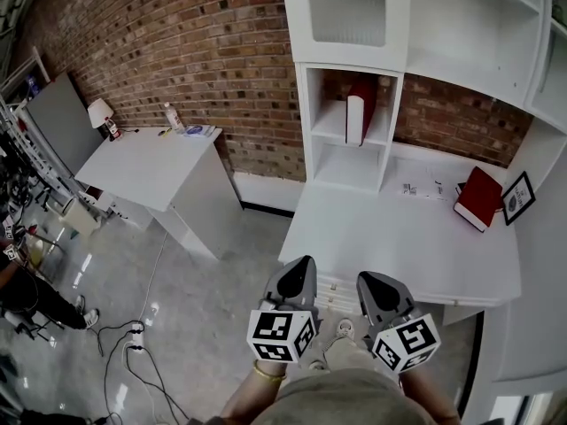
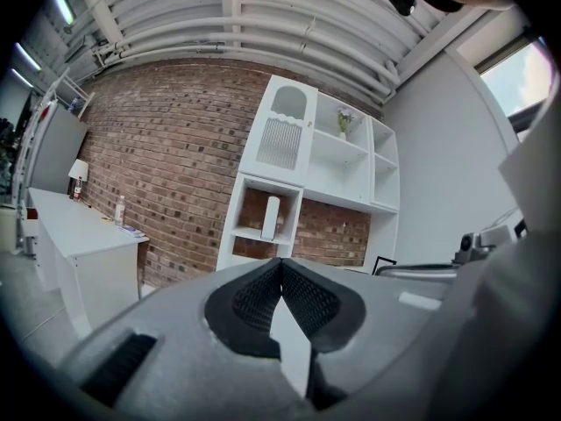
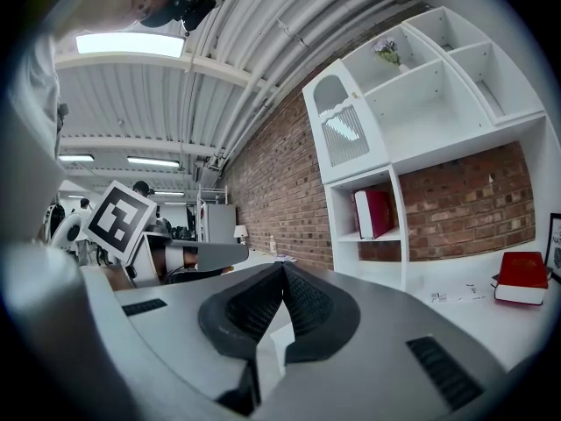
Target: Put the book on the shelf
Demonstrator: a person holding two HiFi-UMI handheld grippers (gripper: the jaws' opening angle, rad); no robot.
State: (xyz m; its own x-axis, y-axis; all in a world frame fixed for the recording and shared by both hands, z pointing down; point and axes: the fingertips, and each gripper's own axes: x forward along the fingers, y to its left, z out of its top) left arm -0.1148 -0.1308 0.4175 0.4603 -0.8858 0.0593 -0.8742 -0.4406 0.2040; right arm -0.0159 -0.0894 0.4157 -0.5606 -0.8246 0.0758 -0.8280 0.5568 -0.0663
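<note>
— Where is it sitting?

— The red book (image 1: 479, 197) is lying flat at the far right of the white desk (image 1: 381, 237), well apart from both tools. The left gripper (image 1: 305, 260) and right gripper (image 1: 364, 278) are hovering off the desk's front edge, each with its jaws pressed together on nothing.

— What's worrying you?

— It's resting just beside the picture frame (image 1: 518, 198), so a wide reach is risking knocking that over. Lying flat, it's offering only a thin edge, and I'm guessing the cover could slip or splay. The cubby (image 1: 330, 122) is already holding an upright book (image 1: 361, 109), which a nudge could topple.

— Which way is it pointing?

— Its long axis is running from the desk's front toward the brick wall, slightly skewed, with the pale page edge facing the person.
</note>
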